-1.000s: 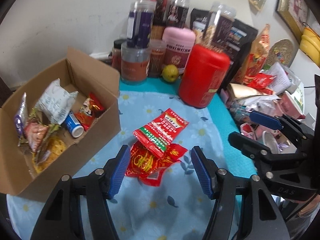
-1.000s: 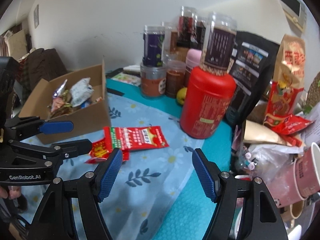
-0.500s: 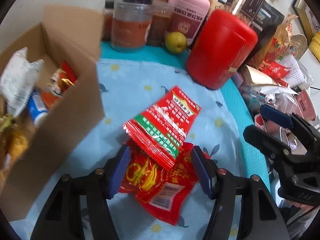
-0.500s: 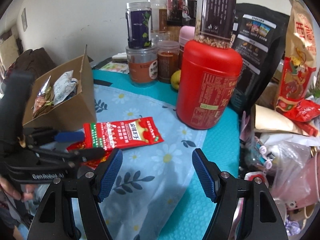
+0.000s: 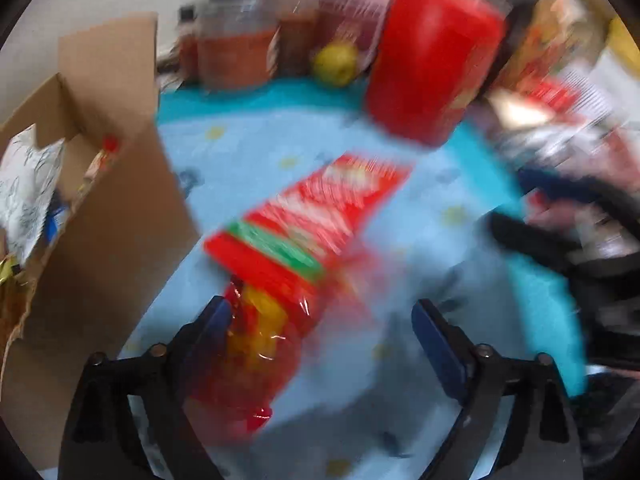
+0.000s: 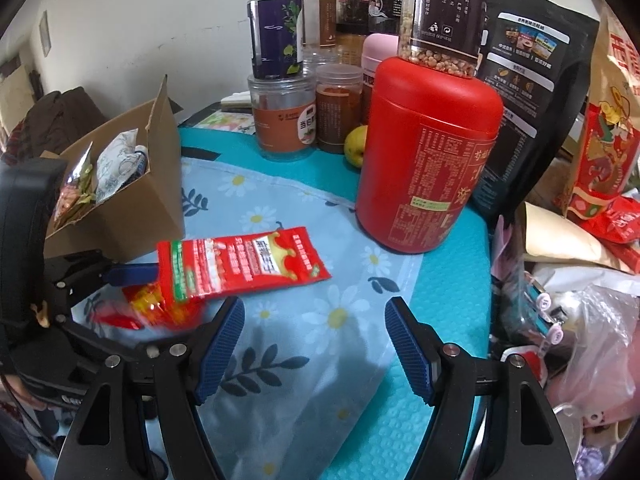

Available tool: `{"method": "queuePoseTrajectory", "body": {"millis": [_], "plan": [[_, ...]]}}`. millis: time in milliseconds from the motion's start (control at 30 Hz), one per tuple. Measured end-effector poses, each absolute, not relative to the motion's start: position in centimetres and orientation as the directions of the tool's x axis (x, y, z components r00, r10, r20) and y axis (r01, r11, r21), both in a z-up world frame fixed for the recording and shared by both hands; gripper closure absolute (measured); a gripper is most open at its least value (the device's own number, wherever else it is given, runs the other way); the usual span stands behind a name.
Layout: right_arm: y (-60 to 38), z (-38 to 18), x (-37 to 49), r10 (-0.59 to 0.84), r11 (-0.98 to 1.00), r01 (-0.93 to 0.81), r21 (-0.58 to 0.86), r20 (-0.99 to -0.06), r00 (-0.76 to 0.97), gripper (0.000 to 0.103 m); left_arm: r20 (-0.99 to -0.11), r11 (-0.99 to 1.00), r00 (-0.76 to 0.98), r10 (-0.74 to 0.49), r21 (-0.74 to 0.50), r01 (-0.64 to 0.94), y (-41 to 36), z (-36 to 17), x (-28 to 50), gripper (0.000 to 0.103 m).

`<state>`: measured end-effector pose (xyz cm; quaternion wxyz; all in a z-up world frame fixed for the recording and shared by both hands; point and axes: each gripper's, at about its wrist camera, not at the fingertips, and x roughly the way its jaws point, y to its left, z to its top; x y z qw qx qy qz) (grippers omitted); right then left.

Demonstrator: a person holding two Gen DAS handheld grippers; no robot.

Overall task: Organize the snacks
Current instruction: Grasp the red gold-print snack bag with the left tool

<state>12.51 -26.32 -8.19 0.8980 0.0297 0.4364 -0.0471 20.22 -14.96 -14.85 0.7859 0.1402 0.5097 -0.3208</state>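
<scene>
Two red snack packets lie stacked on the blue daisy cloth (image 6: 304, 352). The top one, red with a green band (image 5: 316, 216) (image 6: 240, 268), lies over a red and yellow one (image 5: 256, 336) (image 6: 156, 304). My left gripper (image 5: 320, 320) is open, low over the cloth, with the packets between its blue pads; the view is blurred. It shows at the left of the right wrist view (image 6: 116, 280). My right gripper (image 6: 316, 332) is open and empty, just right of the packets. A cardboard box (image 5: 116, 216) (image 6: 132, 200) with several snacks stands to the left.
A big red canister (image 6: 428, 160) stands behind the packets with a jar on top. Several jars (image 6: 280, 120) and a yellow-green fruit (image 6: 356, 146) line the wall. Snack bags, a plastic bag and cups crowd the right edge (image 6: 592, 240).
My left gripper has pushed forward and down so that the packets sit deeper between its pads. My right gripper has moved closer to the table and canister.
</scene>
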Motion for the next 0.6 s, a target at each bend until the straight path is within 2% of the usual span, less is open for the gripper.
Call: {"method": "queuePoseTrajectory", "body": {"millis": [100,233,267,300,333,400,467,600], "plan": [[-26.1,-8.4,12.5,-0.060,0.995,0.104,0.005,-0.789,0.611,0.029,-0.875,0.744,0.336,-0.347,-0.038,0.668,-14.9,-15.1,19.5,0.009],[-26.0,-8.7,12.7,-0.058,0.995,0.098,0.002,-0.793,0.607,0.029,-0.847,0.757,0.340,-0.408,-0.105,0.645,-13.6,-14.9,19.8,0.010],[-26.0,-8.8,12.7,-0.055,0.995,0.097,0.005,-0.794,0.606,0.029,-0.842,0.761,0.341,-0.418,-0.120,0.638,-13.2,-14.8,20.0,0.017],[-25.9,-8.8,12.8,-0.052,0.995,0.096,0.008,-0.794,0.606,0.029,-0.838,0.770,0.357,-0.413,-0.112,0.628,-12.9,-14.7,20.1,0.029],[-25.9,-8.9,12.9,-0.050,0.996,0.094,0.010,-0.793,0.607,0.029,-0.836,0.780,0.381,-0.395,-0.086,0.620,-12.7,-14.7,20.2,0.036],[-25.6,-9.0,13.2,-0.043,0.996,0.087,0.013,-0.792,0.609,0.029,-0.832,0.786,0.398,-0.386,-0.070,0.614,-12.2,-14.6,20.1,0.065],[-25.3,-9.0,13.6,-0.031,0.997,0.076,0.020,-0.792,0.610,0.029,-0.830,0.783,0.379,-0.409,-0.106,0.613,-11.4,-14.5,20.1,0.069],[-24.6,-9.3,14.7,0.012,0.997,0.049,0.053,-0.797,0.603,0.029,-0.831,0.784,0.371,-0.415,-0.119,0.610,-10.4,-14.2,19.3,0.069]]}}
